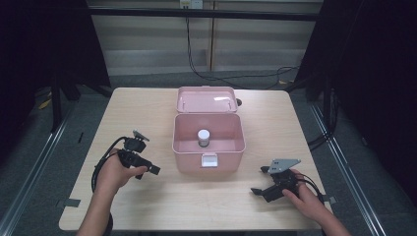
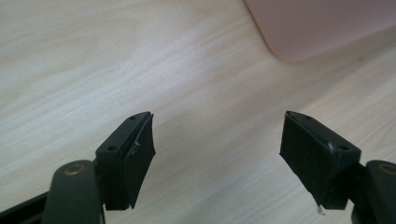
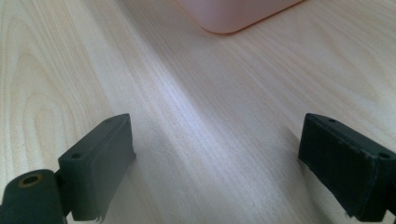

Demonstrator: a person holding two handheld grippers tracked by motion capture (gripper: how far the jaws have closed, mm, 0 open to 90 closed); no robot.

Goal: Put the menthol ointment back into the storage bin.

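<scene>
Open pink box [image 1: 208, 147] stands between bare table [image 1: 147, 108] sides.

There is one light wooden table [image 1: 147, 108], and on it stands one pink box [image 1: 208, 143] with its one lid [image 1: 207, 99] swung open and one white latch [image 1: 209, 160] on its front wall. Inside the box stands one small jar [image 1: 203, 137] with a white cap. Two hand-held grippers are over the table, the left gripper [image 1: 147, 164] and the right gripper [image 1: 260, 181], each with two black jaws set wide apart, and each held by one hand, so two hands, the left hand [image 1: 114, 172] and the right hand [image 1: 305, 196].
</scene>
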